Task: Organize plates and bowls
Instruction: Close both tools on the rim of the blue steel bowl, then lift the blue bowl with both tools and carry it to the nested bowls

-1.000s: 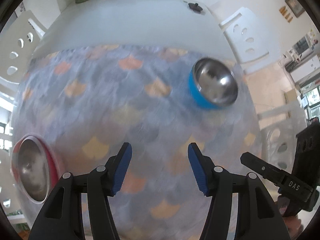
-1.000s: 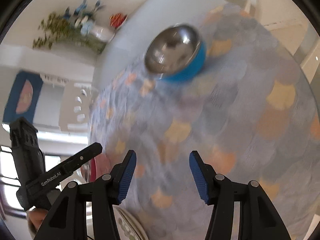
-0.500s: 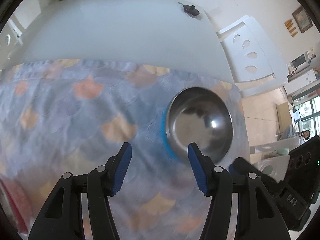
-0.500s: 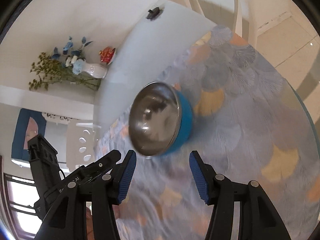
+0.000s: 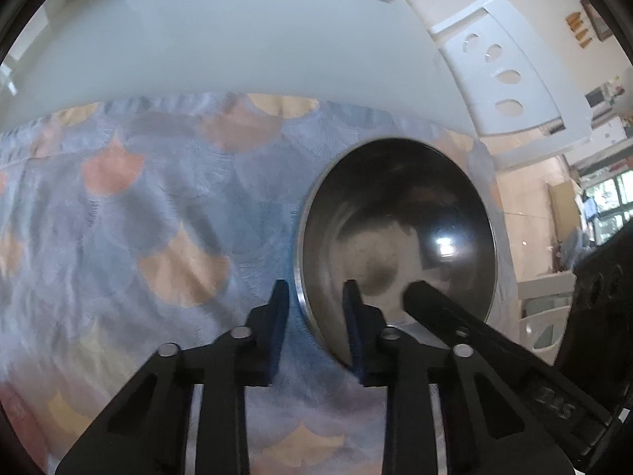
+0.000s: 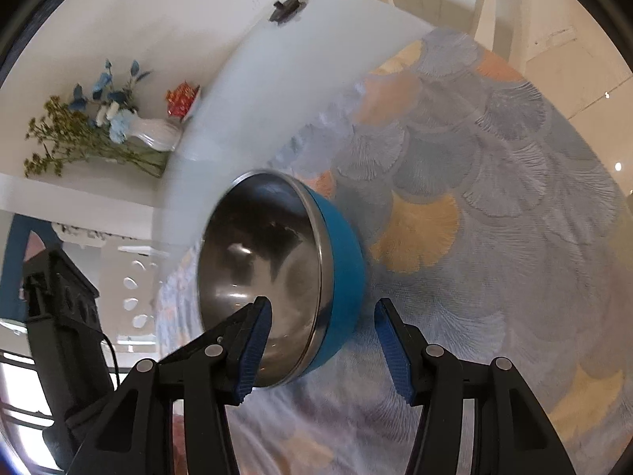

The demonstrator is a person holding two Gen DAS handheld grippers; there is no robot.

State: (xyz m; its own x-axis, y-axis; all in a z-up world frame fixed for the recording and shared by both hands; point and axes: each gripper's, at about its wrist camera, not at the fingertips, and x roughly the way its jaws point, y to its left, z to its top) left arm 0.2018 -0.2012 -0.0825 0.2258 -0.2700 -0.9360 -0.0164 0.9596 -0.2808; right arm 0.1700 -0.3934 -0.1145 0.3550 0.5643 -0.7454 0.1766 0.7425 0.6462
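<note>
Both fingers of my left gripper [image 5: 316, 316] pinch the blue steel bowl [image 6: 277, 277] rim; my right gripper [image 6: 322, 340] straddles it, fingers apart. Slick steel could slip and tip.

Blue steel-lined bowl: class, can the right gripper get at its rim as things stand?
Probably yes. The right gripper is open and straddles the rim of the blue steel-lined bowl, nothing between; the left gripper brackets another part of the rim.

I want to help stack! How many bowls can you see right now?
1: a blue bowl with shiny steel inside, on the flowery tablecloth, between both grippers' fingers. Others may be out of view.
</note>
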